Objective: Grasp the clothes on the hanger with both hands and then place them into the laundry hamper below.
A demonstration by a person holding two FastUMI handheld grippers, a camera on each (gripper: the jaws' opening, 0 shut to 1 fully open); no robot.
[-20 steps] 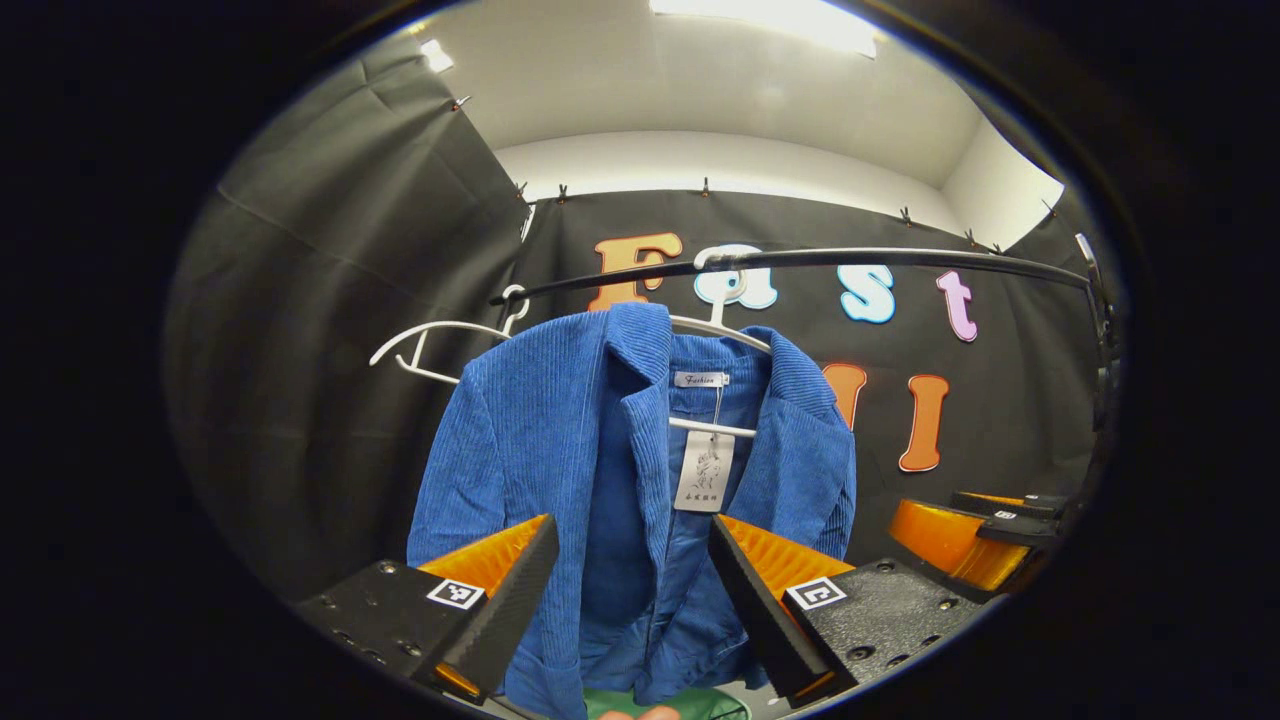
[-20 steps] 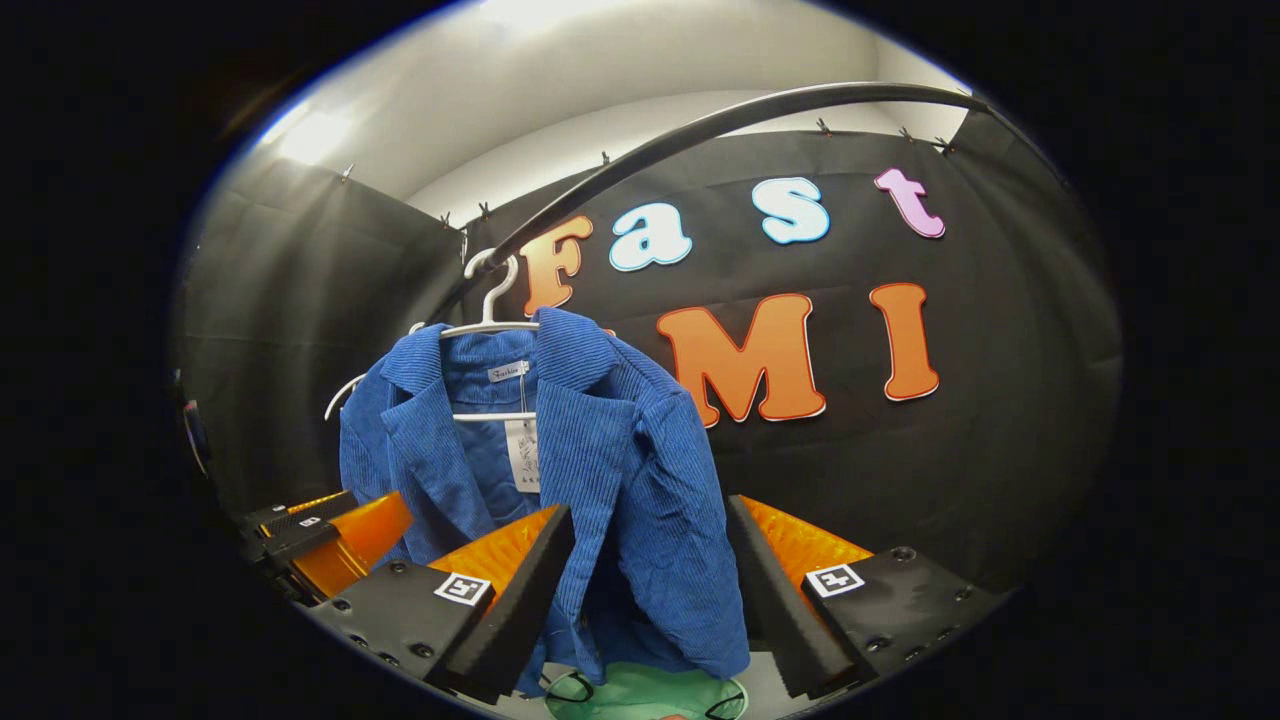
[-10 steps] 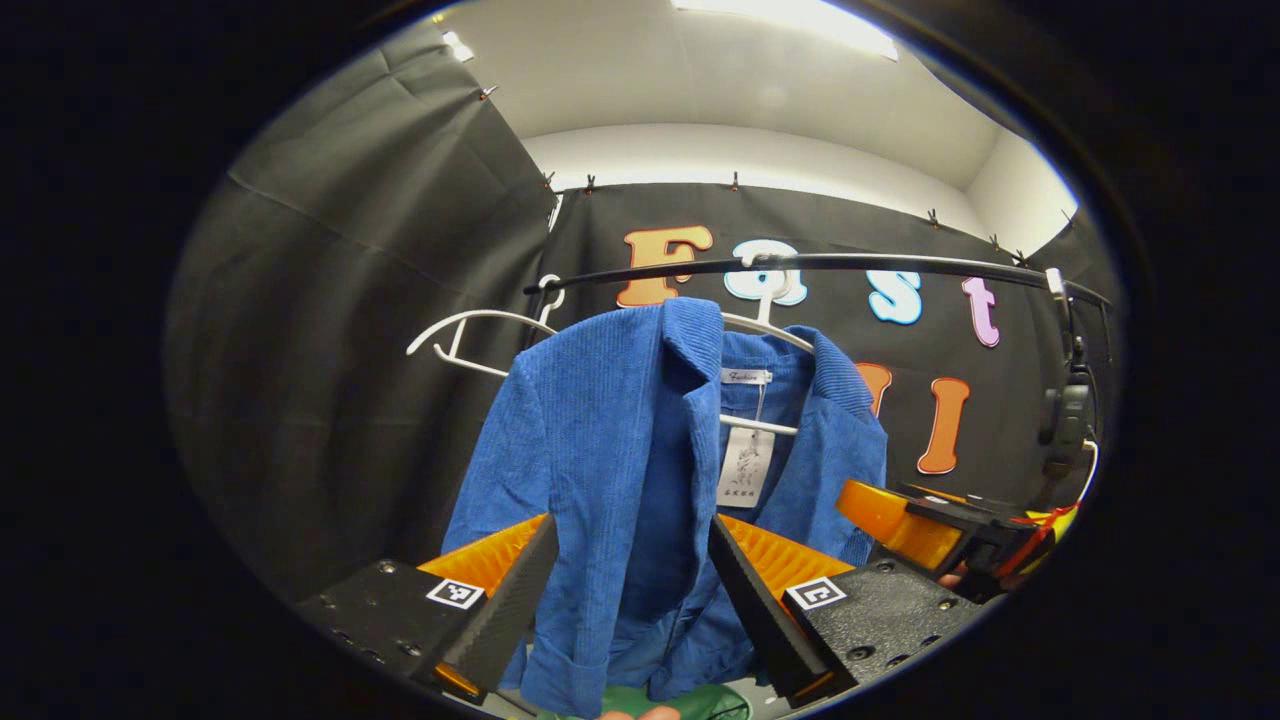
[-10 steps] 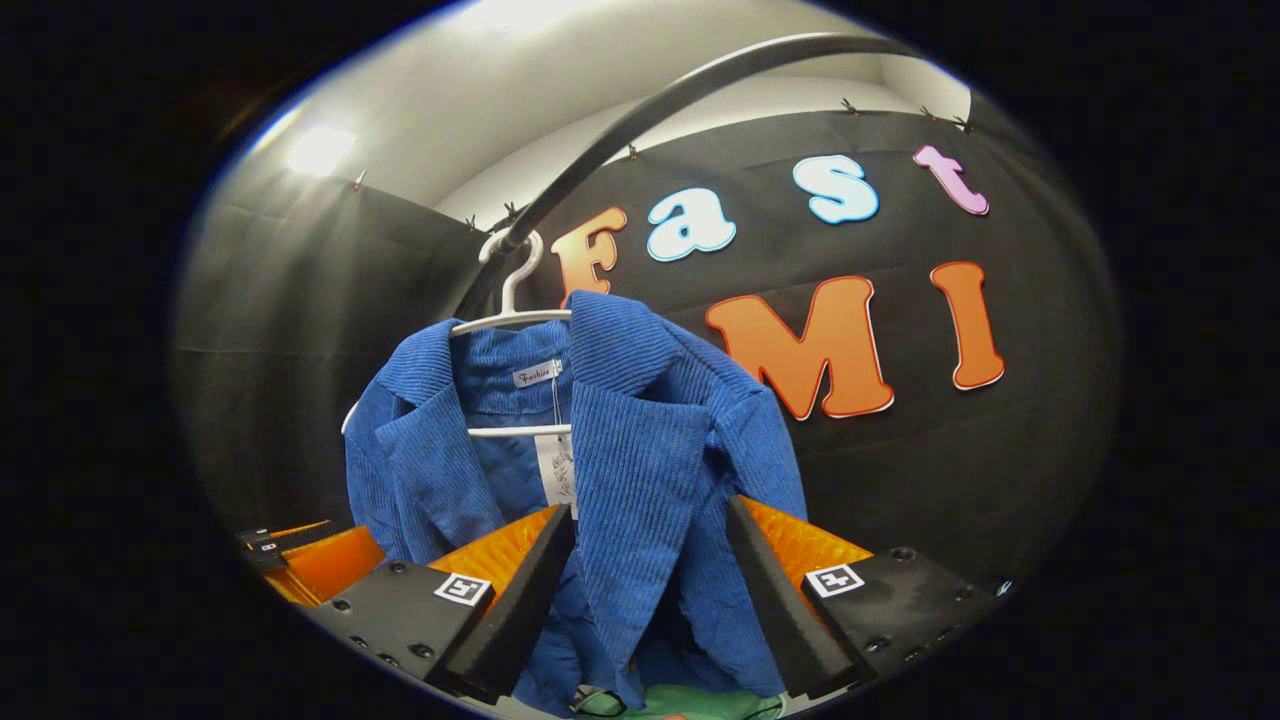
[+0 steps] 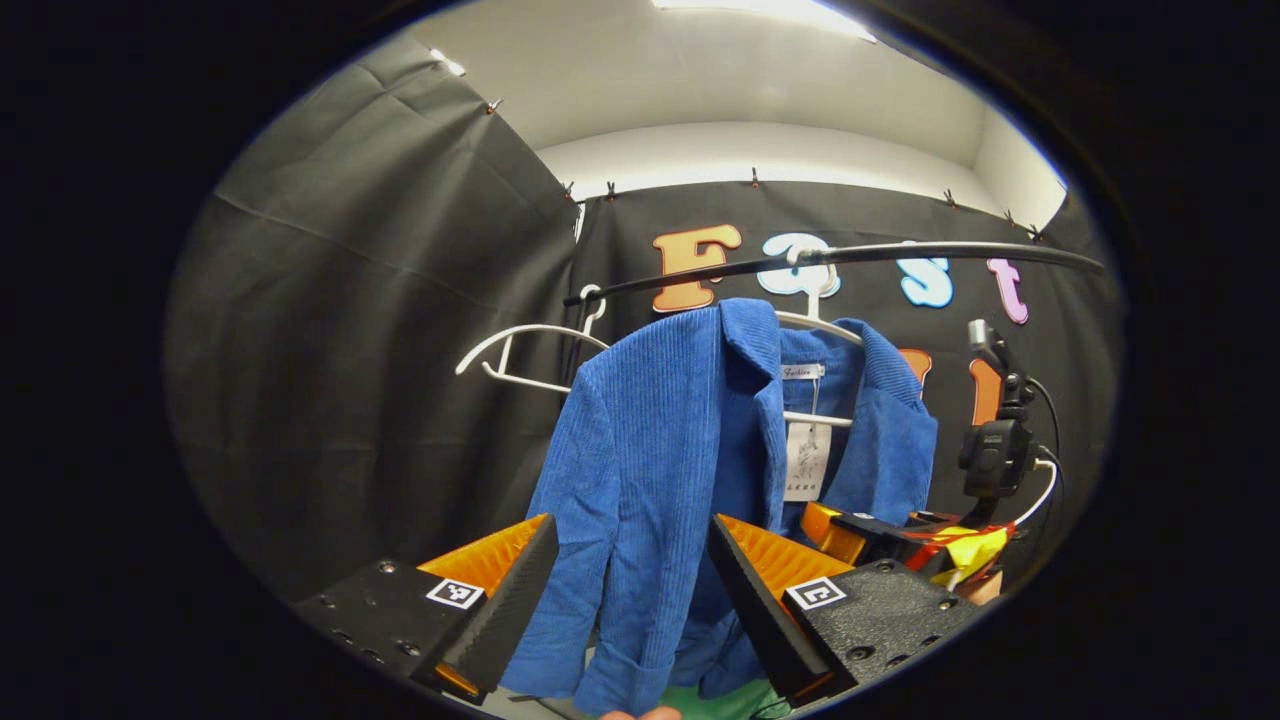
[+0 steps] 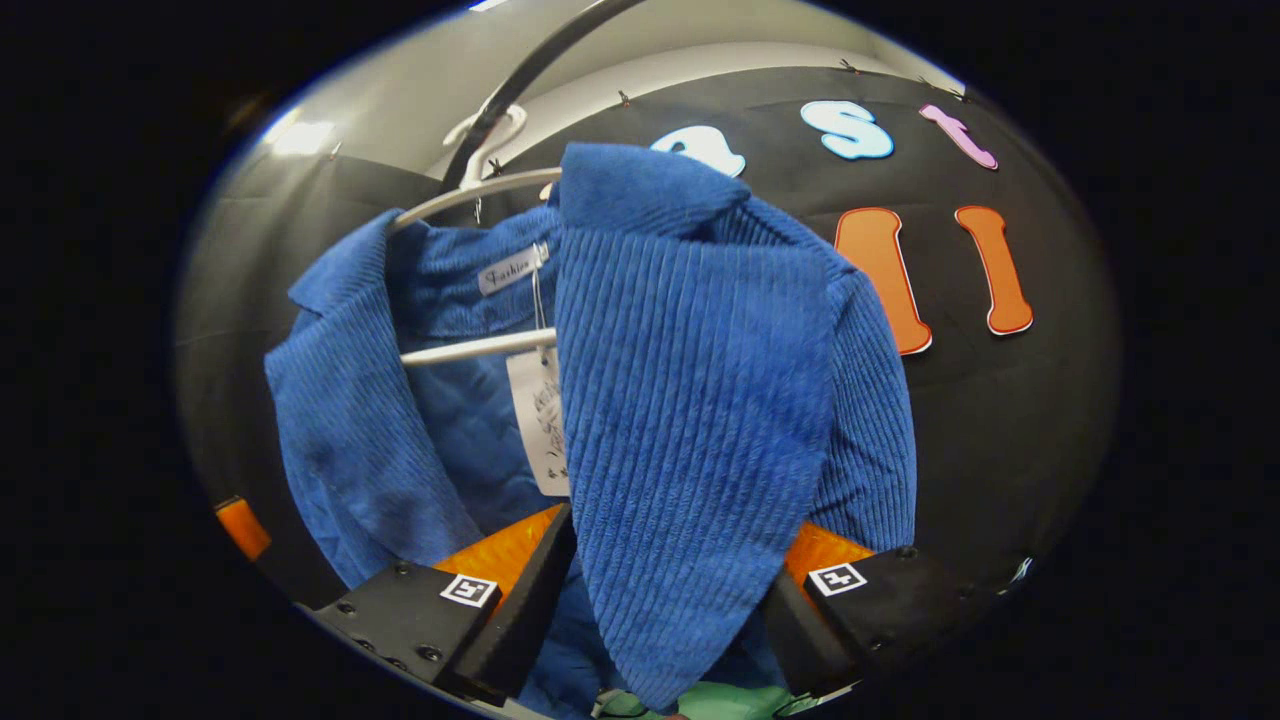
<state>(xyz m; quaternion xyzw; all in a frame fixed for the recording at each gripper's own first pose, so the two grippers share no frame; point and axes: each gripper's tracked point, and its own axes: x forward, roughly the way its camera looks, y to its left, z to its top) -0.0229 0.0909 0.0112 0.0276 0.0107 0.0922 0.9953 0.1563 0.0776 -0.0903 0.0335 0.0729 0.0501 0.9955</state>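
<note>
Blue corduroy jacket (image 6: 690,400) looms closer as we bring both spread-open grippers, left gripper (image 5: 630,590) and right gripper (image 6: 665,600), around its front panels.

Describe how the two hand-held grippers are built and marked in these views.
Each hand-held gripper, left and right, has wedge-shaped fingers on black bolted plates, each carrying a small square black-and-white marker. Ribbed orange panels sit behind the fingers.

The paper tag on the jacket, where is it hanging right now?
In both views the tag dangles inside the open blue jacket, below the collar and across the white hanger bar; in the right gripper view it sits left of the big lapel.
</note>
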